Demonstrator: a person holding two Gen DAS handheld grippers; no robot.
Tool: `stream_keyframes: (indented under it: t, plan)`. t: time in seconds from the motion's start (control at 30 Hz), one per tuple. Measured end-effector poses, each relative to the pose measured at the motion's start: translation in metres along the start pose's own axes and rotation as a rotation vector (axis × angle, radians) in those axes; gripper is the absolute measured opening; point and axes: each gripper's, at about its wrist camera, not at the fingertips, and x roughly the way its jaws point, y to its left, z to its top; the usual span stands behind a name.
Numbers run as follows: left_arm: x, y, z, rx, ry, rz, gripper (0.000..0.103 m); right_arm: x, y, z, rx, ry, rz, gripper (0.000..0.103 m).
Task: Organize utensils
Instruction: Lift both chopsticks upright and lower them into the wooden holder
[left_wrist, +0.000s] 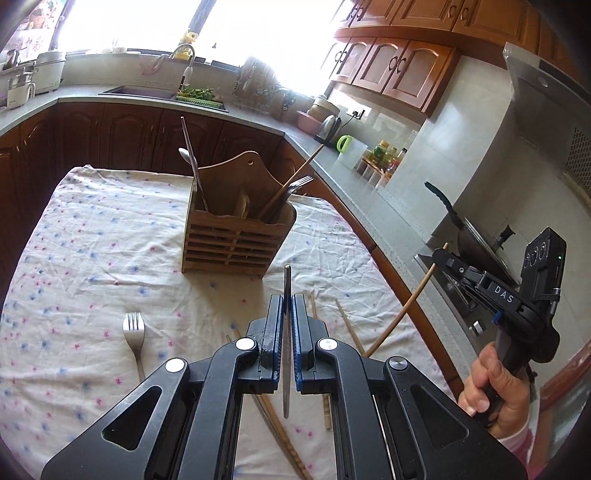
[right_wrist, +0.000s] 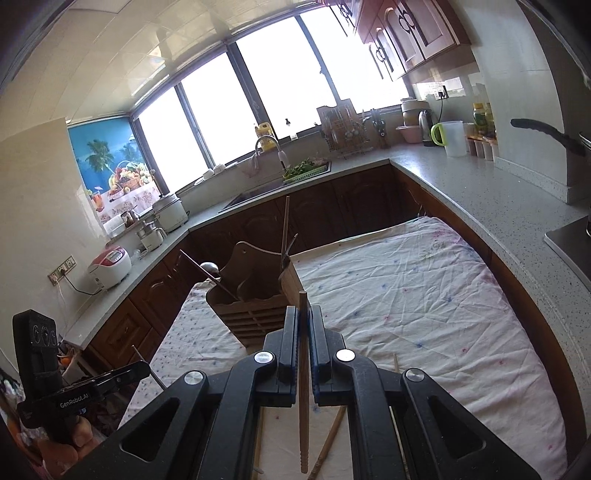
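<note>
A wooden utensil holder (left_wrist: 236, 229) stands on the cloth-covered table (left_wrist: 92, 240), with chopsticks, a spoon and forks in it. It also shows in the right wrist view (right_wrist: 255, 295). My left gripper (left_wrist: 286, 306) is shut on a metal chopstick (left_wrist: 286, 332) above the table, in front of the holder. My right gripper (right_wrist: 303, 314) is shut on a wooden chopstick (right_wrist: 303, 398), held above the table to the holder's right. The right gripper also shows in the left wrist view (left_wrist: 443, 258), gripping the wooden chopstick (left_wrist: 402, 310). A fork (left_wrist: 135, 332) and several wooden chopsticks (left_wrist: 347, 325) lie on the cloth.
A grey L-shaped counter (right_wrist: 480, 184) runs around the table, with a sink (right_wrist: 258, 192), dish rack, kettle, jug and rice cookers. A wok (left_wrist: 476, 240) sits on the stove at the right. A bamboo stick (right_wrist: 328, 443) lies near the table's front.
</note>
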Motion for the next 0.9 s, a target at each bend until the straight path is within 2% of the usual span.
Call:
stream_keyframes:
  t: [0.5, 0.7, 0.9]
  plan:
    - [-0.025, 0.006, 0.025, 0.003, -0.098, 0.016, 0.003, 0.006, 0.021, 0.020, -0.035, -0.049, 0.035, 0.005]
    - [-0.034, 0.009, 0.056, 0.012, -0.171, 0.028, 0.003, 0.015, 0.031, 0.040, -0.046, -0.084, 0.052, 0.005]
    - [-0.042, 0.009, 0.098, 0.037, -0.274, 0.060, 0.004, 0.028, 0.043, 0.074, -0.059, -0.154, 0.067, 0.005]
